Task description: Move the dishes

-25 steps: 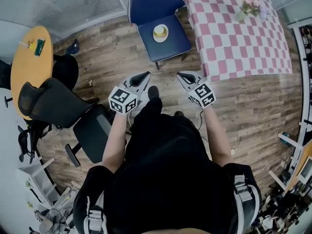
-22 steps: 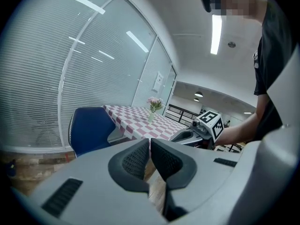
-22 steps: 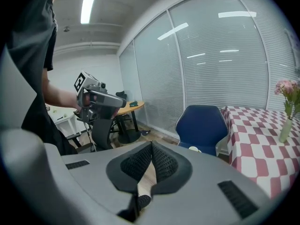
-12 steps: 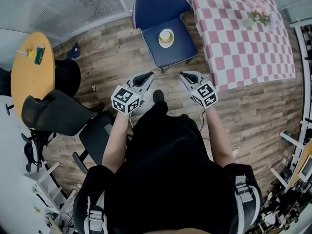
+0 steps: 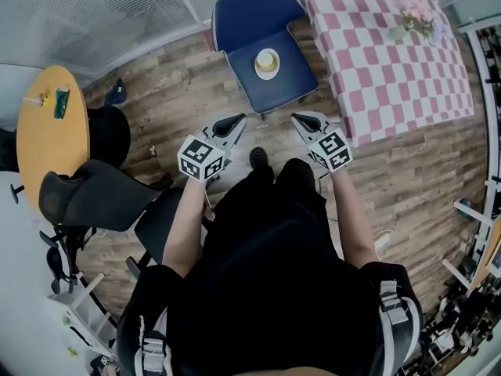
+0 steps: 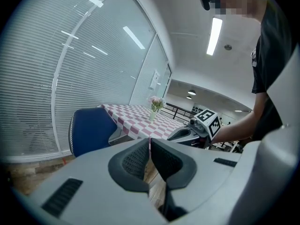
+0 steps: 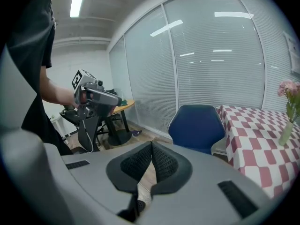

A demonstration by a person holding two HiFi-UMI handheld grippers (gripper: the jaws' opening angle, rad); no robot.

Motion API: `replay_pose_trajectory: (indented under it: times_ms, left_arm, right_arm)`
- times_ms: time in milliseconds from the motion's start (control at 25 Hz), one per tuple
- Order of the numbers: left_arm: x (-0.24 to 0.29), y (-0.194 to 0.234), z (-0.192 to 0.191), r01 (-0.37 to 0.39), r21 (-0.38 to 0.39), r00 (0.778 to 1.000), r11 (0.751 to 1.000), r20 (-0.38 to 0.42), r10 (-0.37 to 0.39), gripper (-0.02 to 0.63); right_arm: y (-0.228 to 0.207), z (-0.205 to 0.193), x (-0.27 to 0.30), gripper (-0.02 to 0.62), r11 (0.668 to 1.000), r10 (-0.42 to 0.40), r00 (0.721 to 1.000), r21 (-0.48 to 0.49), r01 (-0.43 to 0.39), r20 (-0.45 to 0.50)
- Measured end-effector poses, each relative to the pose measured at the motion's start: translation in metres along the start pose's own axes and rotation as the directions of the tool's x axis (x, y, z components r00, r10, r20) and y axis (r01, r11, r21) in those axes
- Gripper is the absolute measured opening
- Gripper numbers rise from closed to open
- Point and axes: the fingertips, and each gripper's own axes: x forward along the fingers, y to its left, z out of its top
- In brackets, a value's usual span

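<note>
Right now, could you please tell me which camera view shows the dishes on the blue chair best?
The head view: it looks down on the dishes, what looks like a cup on a small plate, on the seat of the blue chair. Both gripper views show only the chair's backrest; the dishes are hidden there.

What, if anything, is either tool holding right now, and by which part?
Nothing is held. The left tool and the right tool both have their jaws shut together with nothing between them; the cup stands apart on the blue chair.
</note>
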Motion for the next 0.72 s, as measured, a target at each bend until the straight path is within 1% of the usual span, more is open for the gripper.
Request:
replay_pose_trajectory:
  times_ms: [280, 520, 720]
  left_arm:
    - [-0.010, 0.001, 0.000, 0.003, -0.001, 1.000, 1.000, 0.010, -0.003, 0.031]
    - [-0.024, 0.016, -0.006, -0.034, -0.026, 0.999, 0.999, 0.024, 0.034, 0.031]
    - [-0.028, 0.027, -0.005, -0.061, -0.039, 0.997, 0.997, 0.035, 0.063, 0.031]
  right_arm:
    - [0.007, 0.006, 0.009, 0.017, 1.000, 0.004, 1.000, -0.027, -0.005, -0.011]
    - [0.012, 0.016, 0.027, 0.017, 0.999, 0.018, 1.000, -0.048, -0.018, -0.010]
    - [0.006, 0.025, 0.040, 0.017, 0.997, 0.022, 1.000, -0.071, -0.022, -0.007]
